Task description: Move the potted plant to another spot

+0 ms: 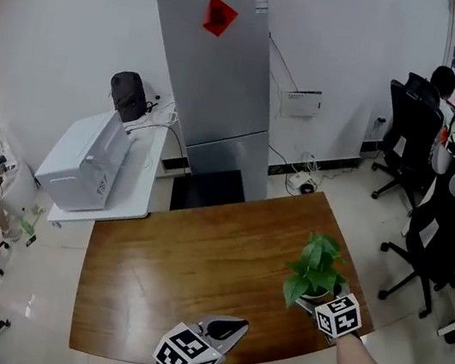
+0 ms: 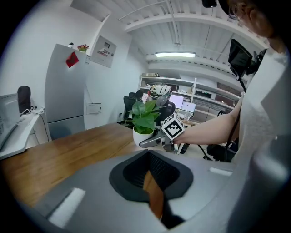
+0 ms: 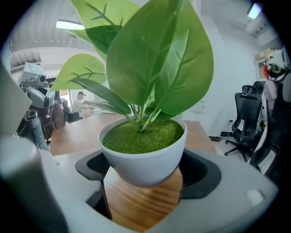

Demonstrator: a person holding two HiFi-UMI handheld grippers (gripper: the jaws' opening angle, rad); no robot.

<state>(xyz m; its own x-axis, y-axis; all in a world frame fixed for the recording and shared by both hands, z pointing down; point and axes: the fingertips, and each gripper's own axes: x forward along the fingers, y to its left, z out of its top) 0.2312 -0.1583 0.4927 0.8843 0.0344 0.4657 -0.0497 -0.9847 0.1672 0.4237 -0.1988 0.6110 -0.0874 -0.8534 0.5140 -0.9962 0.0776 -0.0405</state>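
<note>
The potted plant (image 1: 315, 271) is a small white pot with broad green leaves, at the right end of the wooden table (image 1: 177, 272). My right gripper (image 1: 312, 303) is shut on the pot, its jaws standing wide on either side. In the right gripper view the pot (image 3: 143, 154) fills the space between the jaws, with table wood showing under it. My left gripper (image 1: 229, 330) hangs over the table's front edge, shut and holding nothing. Its own view shows only a thin strip of wood between the jaws of the left gripper (image 2: 152, 191), with the plant (image 2: 144, 119) and right gripper (image 2: 150, 142) beyond.
A grey fridge (image 1: 219, 79) stands behind the table, and a white printer (image 1: 87, 162) sits on a low white stand at the left. Black office chairs (image 1: 445, 233) stand to the right. A person sits at a desk far right (image 1: 444, 82).
</note>
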